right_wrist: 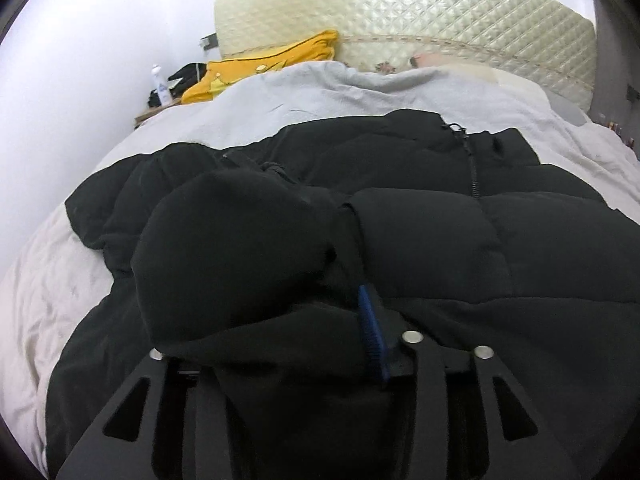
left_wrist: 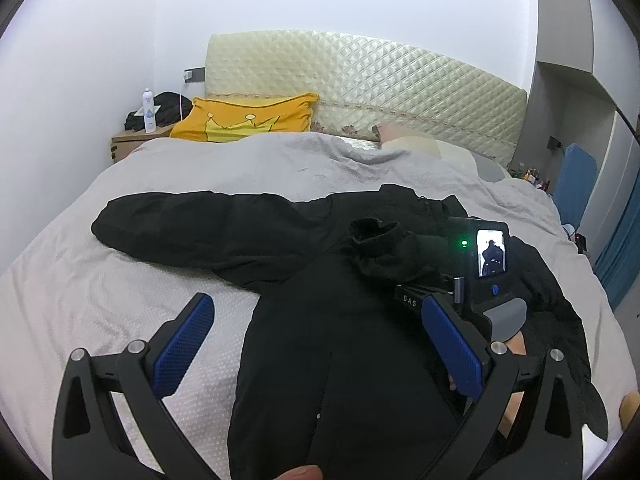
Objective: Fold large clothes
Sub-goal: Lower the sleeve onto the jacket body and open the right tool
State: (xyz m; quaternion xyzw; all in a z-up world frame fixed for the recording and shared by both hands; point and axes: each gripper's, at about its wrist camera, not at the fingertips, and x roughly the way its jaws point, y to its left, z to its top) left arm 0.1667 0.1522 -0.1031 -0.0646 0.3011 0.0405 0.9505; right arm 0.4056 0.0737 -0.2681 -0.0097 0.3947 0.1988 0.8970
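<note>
Bed fills both views, covered by a grey quilt, cream quilted headboard behind it. Black padded jacket lies spread across the quilt, front up, zip running toward the collar. One sleeve stretches flat out to the left in the left wrist view; the other sleeve is brought over the chest, its cuff standing up.

Yellow pillow leans at the head of the bed. Nightstand to its left carries a white bottle and a dark bundle, too small to identify.

Left gripper hovers above the jacket's lower body, fingers wide, blue pads clear of the cloth, nothing between them.

Right gripper sits on the jacket chest with the folded-over sleeve draped across it. Only one blue pad shows; the other finger is buried under black fabric. Sleeve cloth lies between the fingers, but whether they press on it cannot be told. Its body, with a lit screen, shows in the left wrist view.
</note>
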